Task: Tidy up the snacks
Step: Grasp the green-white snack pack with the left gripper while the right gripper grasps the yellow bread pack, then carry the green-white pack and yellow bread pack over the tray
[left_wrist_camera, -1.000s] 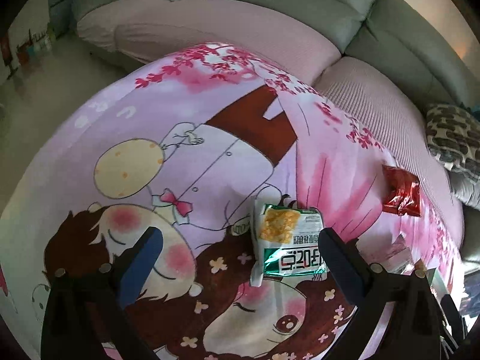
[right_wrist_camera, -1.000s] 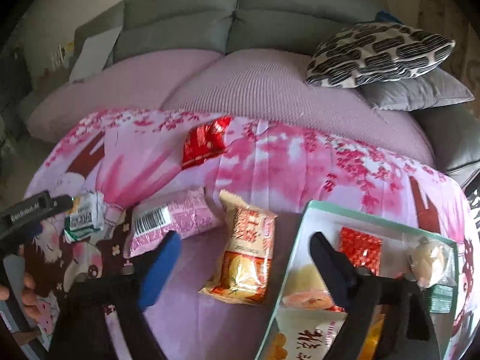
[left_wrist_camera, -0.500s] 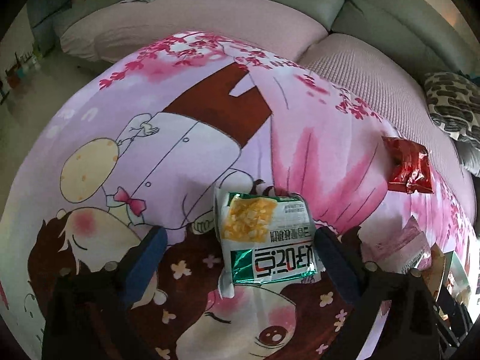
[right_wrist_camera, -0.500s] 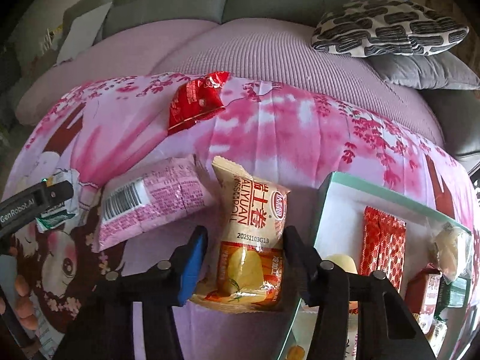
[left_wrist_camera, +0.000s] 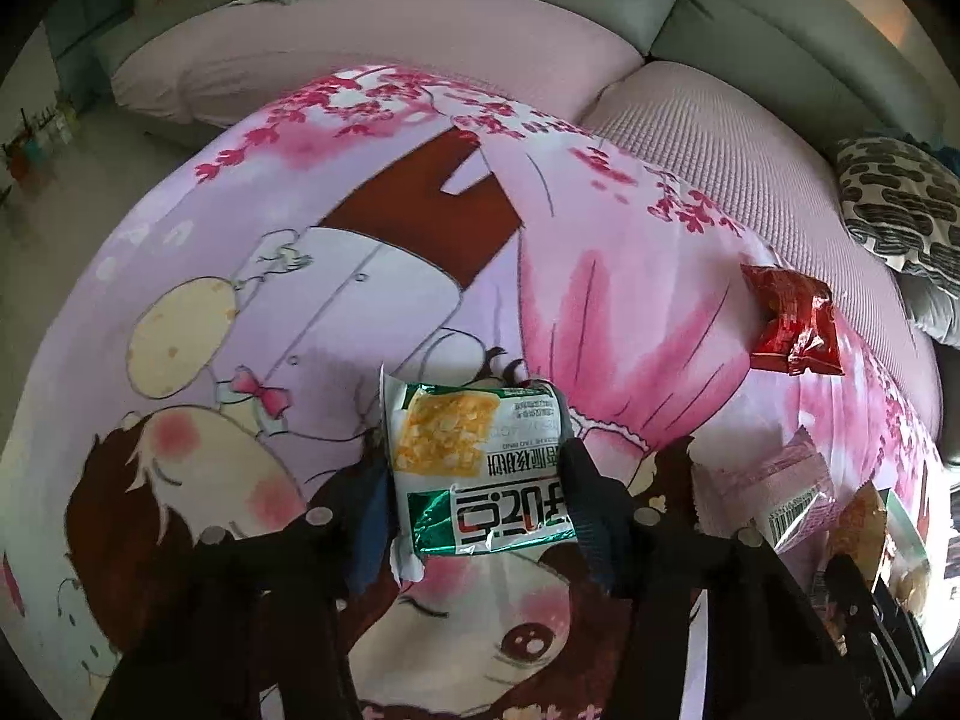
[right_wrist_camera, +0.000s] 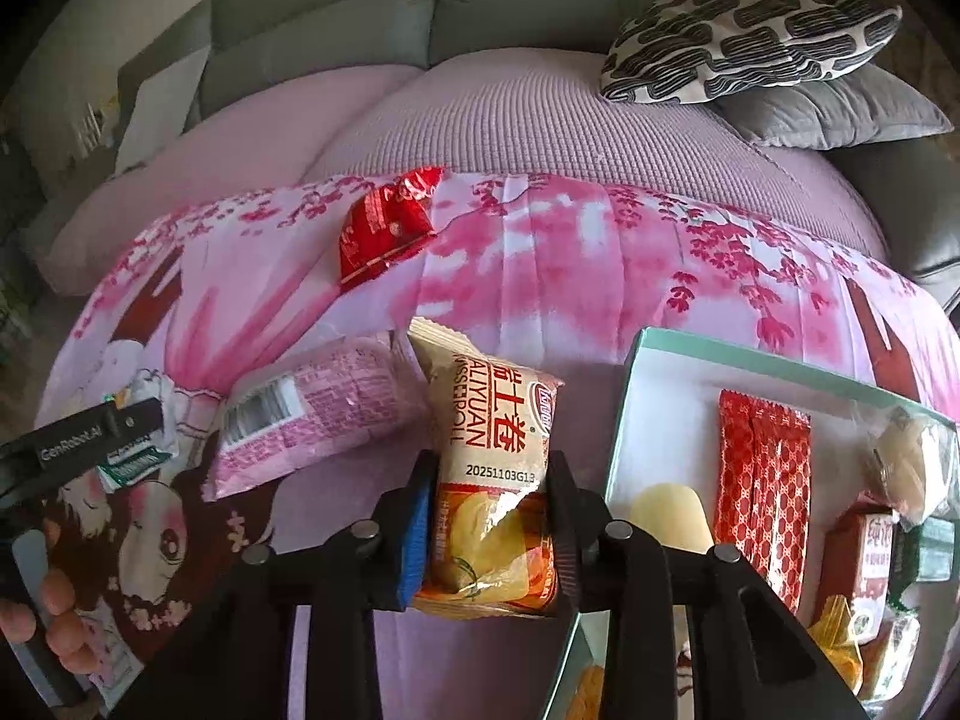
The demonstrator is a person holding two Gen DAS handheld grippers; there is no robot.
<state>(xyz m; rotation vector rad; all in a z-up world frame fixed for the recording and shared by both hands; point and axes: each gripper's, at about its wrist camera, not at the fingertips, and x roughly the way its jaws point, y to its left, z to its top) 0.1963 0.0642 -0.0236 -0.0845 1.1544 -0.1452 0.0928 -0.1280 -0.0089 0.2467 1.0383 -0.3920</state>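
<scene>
My left gripper (left_wrist_camera: 474,492) is shut on a green and white snack packet (left_wrist_camera: 474,468) that lies on the pink cartoon cloth (left_wrist_camera: 360,240). My right gripper (right_wrist_camera: 489,504) is shut on a yellow and orange egg-roll packet (right_wrist_camera: 498,480), just left of the green-rimmed white box (right_wrist_camera: 636,396). The box holds a red packet (right_wrist_camera: 765,480) and several other snacks. A pink packet with a barcode (right_wrist_camera: 312,414) lies left of the right gripper. A red foil packet (right_wrist_camera: 384,225) lies near the cloth's far edge; it also shows in the left wrist view (left_wrist_camera: 792,324).
A sofa with lilac seat covers (right_wrist_camera: 510,114) stands behind the cloth, with a patterned pillow (right_wrist_camera: 750,36) and a grey pillow (right_wrist_camera: 840,114) at the right. The left gripper's body (right_wrist_camera: 90,444) and the hand holding it (right_wrist_camera: 54,612) show at the lower left.
Both grippers moved forward over their packets and closed on them: the left on the green and white packet, the right on the egg-roll packet.
</scene>
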